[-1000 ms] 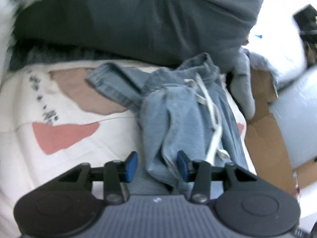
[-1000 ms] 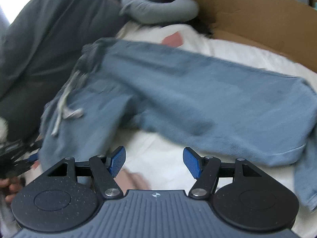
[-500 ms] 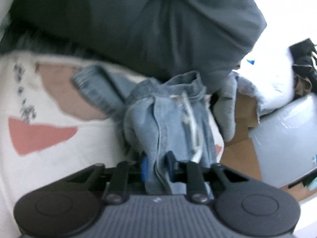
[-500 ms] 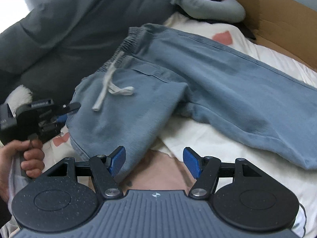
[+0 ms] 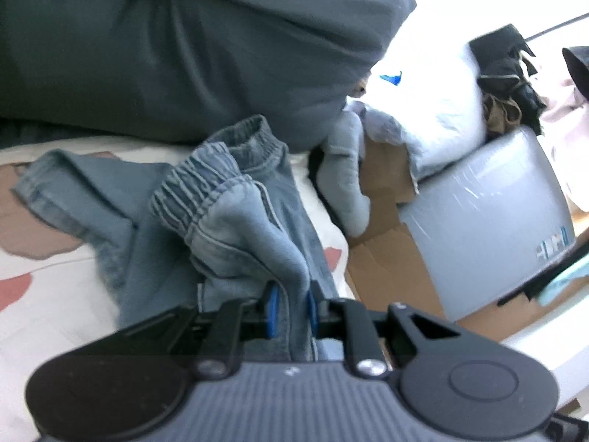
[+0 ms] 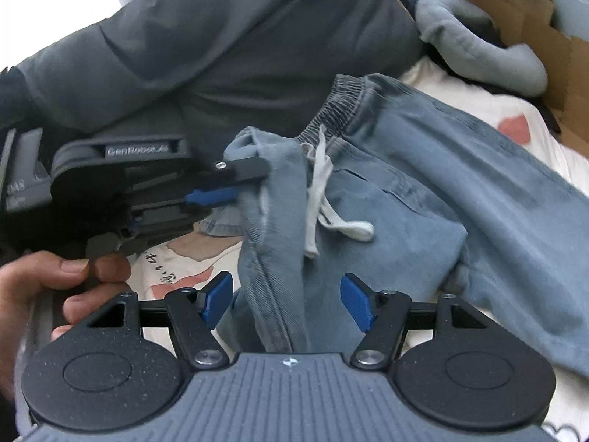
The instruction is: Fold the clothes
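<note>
Left gripper (image 5: 291, 309): pads narrow, pinched on a fold of the jeans (image 5: 235, 221) near the elastic waistband. Cloth bunches up from the pads; the rest trails onto the sheet (image 5: 55, 294).

Right gripper (image 6: 287, 304): jaws wide, nothing pinched. A seamed edge of the jeans (image 6: 423, 202) runs between the pads without touching either.

Right wrist view: a hand (image 6: 40, 287) holds the left gripper (image 6: 235, 184) at frame left, its pads on the waistband corner. White drawstring (image 6: 324, 199) hangs loose over the front. One leg stretches right across the sheet, mostly flat.

Containers: cardboard box (image 5: 390, 258) just beside the bed's right edge; a grey soft thing (image 5: 342, 180) droops over its flap. Grey case (image 5: 486, 221) stands in or against the box, which one I cannot tell. White padding (image 5: 434, 118) and dark clothes (image 5: 508, 70) are piled on top.

Edges, room: dark grey bedding (image 5: 184, 55) heaps right behind the waistband, touching it. Bare patterned sheet lies open to the left of the jeans. The box crowds the right side.
</note>
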